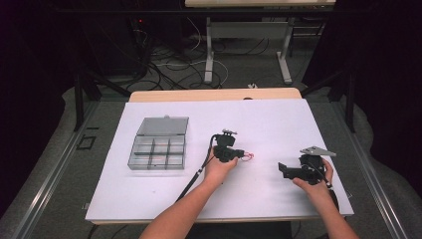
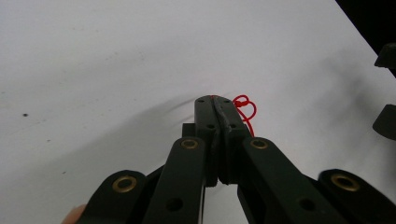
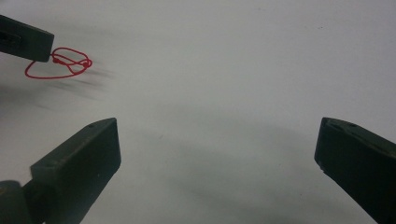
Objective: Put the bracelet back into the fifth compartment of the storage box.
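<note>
Here, near the centre of the high view, the left gripper (image 1: 240, 155) has its jaws clenched on a thin red string (image 1: 249, 157), which lies in small loops on the white table surface (image 1: 278, 124) just past the jaw tips. In the left gripper view the two black jaws meet at mid-frame, and the red string (image 2: 245, 108) curls out to the right of their tips (a loose tangle, with one strand running back along the right jaw). The right gripper (image 1: 284, 171) sits at the lower right of the high view, held in the person's right hand (image 1: 313, 181), well apart from the string, its jaws spread wide with nothing between them. In the right gripper view those jaws stand at the lower left and lower right, while the string (image 3: 60, 63) shows at the upper left, pinched at the tip of the left gripper (image 3: 44, 49). Farther out, a clear plastic compartment box (image 1: 158, 144) with its lid raised rests at the left of the table.
</note>
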Tool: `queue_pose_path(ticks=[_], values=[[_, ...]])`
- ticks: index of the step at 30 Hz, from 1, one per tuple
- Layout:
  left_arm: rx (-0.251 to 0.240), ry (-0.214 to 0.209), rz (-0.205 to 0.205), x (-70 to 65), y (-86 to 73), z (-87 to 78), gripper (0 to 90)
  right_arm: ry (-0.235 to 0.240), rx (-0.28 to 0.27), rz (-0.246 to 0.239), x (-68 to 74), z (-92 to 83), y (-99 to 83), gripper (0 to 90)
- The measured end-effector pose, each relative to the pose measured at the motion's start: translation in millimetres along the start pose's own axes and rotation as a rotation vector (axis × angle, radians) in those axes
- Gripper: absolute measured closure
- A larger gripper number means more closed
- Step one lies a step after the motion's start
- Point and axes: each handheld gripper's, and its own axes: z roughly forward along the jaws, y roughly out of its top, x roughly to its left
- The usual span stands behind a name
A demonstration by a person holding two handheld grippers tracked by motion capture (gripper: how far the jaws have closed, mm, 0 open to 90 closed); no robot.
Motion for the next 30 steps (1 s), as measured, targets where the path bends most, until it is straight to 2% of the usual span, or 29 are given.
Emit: queue_pose_path(ticks=[3,8,13,14,19,30], values=[[0.0,0.004,-0.004,2.9,0.7,-3.7,90.0,-0.001,0.0,-0.001,-0.2,0.0,0.0,0.0],[-0.028,0.03,-0.026,10.4,2.6,-13.7,90.0,0.0,-0.001,-0.004,-0.4,-0.2,0.0,0.0],[-0.037,0.043,-0.027,18.4,4.1,-24.9,90.0,0.0,-0.002,-0.002,-0.7,-0.6,-0.2,0.0],[-0.045,0.054,-0.042,18.9,4.2,-27.1,90.0,0.0,-0.002,-0.002,-0.8,-0.7,-0.2,0.0],[-0.059,0.058,-0.043,24.8,5.2,-37.7,90.0,-0.002,-0.002,-0.002,-0.3,-0.3,-0.2,0.0],[-0.09,0.078,-0.073,39.6,4.9,-65.7,90.0,-0.001,-0.001,0.001,-0.3,-0.7,-0.4,0.0]])
